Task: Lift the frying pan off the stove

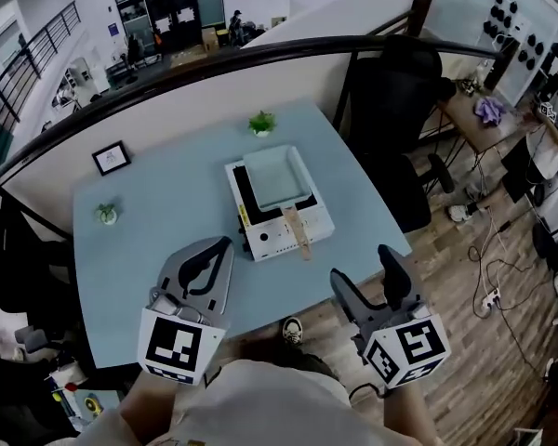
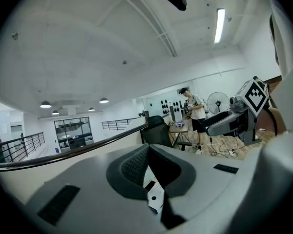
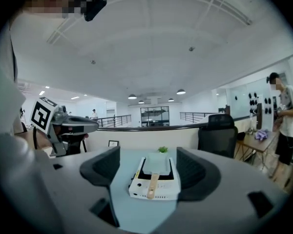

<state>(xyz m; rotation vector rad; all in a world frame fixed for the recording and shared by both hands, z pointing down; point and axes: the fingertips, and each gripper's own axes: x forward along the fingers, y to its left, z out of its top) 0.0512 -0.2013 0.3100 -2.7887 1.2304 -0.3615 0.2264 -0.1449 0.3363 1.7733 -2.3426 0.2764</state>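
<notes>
A pale square frying pan with a wooden handle sits on a white stove in the middle of the light blue table. The handle points toward me. My left gripper hovers over the table's near left part, jaws pressed together, holding nothing. My right gripper hangs past the table's near right edge, open and empty. In the right gripper view the pan and stove show between the spread jaws of the right gripper, some way ahead. The left gripper shows its pads meeting.
Two small potted plants and a picture frame stand on the table's far and left parts. A black office chair is at the right corner. A person works at a desk far right; cables lie on the wooden floor.
</notes>
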